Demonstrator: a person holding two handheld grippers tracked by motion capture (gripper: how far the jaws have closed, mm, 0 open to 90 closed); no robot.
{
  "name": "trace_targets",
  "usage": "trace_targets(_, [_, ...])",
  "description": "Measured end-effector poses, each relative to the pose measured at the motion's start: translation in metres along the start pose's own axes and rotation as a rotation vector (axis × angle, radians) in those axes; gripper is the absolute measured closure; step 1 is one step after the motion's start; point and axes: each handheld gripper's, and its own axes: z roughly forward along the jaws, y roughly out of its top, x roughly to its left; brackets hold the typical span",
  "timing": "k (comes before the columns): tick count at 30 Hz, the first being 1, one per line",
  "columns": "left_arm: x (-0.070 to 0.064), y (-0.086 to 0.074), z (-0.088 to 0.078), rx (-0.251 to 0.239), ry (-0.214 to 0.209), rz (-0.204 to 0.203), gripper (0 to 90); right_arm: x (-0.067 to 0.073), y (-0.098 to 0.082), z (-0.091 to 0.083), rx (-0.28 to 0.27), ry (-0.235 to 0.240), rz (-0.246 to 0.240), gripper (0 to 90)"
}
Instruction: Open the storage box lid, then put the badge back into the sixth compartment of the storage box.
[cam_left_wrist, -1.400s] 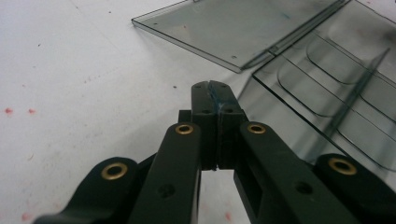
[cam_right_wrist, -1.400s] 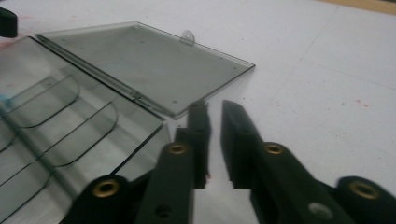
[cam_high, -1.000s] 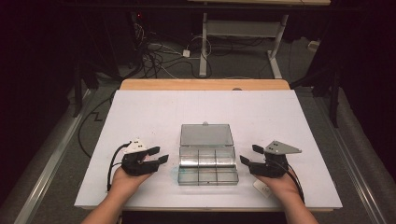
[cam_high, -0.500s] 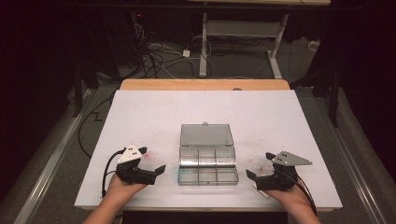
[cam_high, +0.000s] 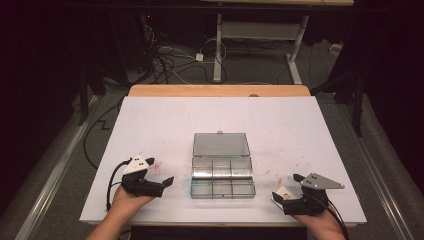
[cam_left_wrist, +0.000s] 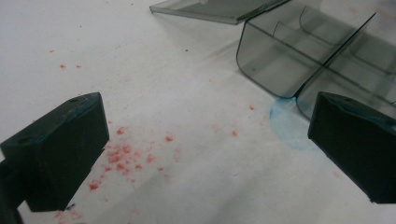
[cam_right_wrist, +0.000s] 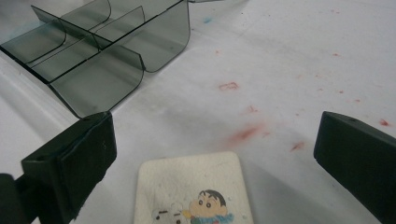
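Both grippers sit low at the near edge of the white desk (cam_high: 300, 125), and between them rests the clear smoky plastic compartment box (cam_high: 222, 176) with its lid folded flat open behind it. The left gripper (cam_high: 167, 181) has just been opening; its fingers (cam_left_wrist: 60, 149) are spread over red specks, nothing between them. The right gripper (cam_high: 286, 192) has been opening too, fingers (cam_right_wrist: 74, 163) wide apart and clear of the small white square eraser with a cartoon face (cam_right_wrist: 194, 191) lying on the desk between them.
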Motion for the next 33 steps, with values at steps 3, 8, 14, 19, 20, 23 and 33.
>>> trace_targets(3, [0.002,-0.003,0.004,-0.003,-0.053,-0.015,0.0,-0.002,-0.001,-0.003,0.0,0.003,0.008,0.4])
trace_targets(8, [-0.002,-0.004,0.004,-0.025,-0.044,0.008,0.0,0.0,-0.006,-0.007,0.04,0.004,-0.016,6.0])
trace_targets(14, [-0.001,-0.004,0.004,-0.021,-0.037,0.001,0.0,0.002,-0.011,-0.01,0.087,0.03,-0.013,22.4])
trace_targets(19, [0.0,-0.003,0.006,-0.011,-0.063,0.004,0.0,0.006,-0.012,-0.011,0.112,0.034,-0.039,29.2])
trace_targets(20, [0.0,-0.003,0.006,-0.011,-0.064,0.004,0.0,0.007,-0.012,-0.011,0.122,0.036,-0.036,29.8])
trace_targets(23, [0.001,-0.003,0.006,-0.012,-0.068,0.001,0.0,0.008,-0.013,-0.009,0.133,0.028,-0.056,29.8])
trace_targets(33, [0.004,-0.003,0.005,-0.047,-0.081,-0.038,0.0,0.012,-0.013,-0.007,0.148,0.001,-0.108,30.9])
